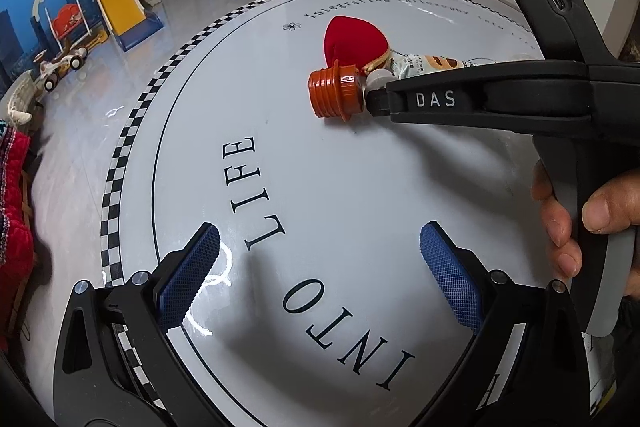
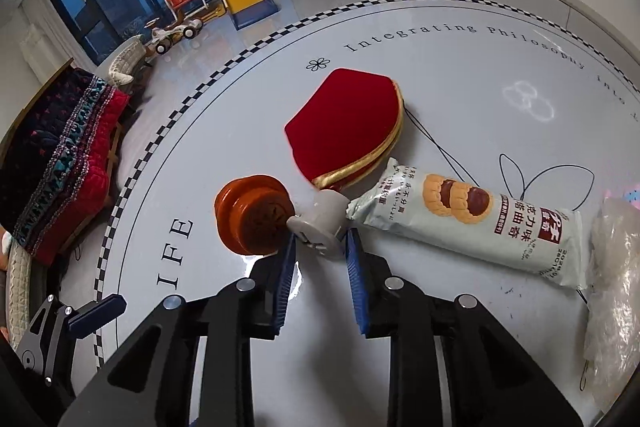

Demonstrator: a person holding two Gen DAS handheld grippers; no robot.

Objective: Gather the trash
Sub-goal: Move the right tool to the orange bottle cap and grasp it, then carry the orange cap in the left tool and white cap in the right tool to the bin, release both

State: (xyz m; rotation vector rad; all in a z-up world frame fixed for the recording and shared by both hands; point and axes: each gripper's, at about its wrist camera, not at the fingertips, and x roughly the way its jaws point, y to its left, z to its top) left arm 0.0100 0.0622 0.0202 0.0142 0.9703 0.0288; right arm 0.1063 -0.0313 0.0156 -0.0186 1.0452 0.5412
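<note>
Left gripper (image 1: 320, 263) spread – ribbed pads | right gripper (image 2: 322, 247) seemingly pinching grey plastic stopper (image 2: 320, 223)

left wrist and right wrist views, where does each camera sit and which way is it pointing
Left wrist: sits on the left gripper, angled down at the round table; its open blue pads frame bare tabletop, and the right gripper and a hand show at right.
Right wrist: sits on the right gripper, angled down at a grey cap between its pads, orange cap beside; pad contact unclear.
Shared: table, orange cap, red pouch, biscuit packet.
</note>
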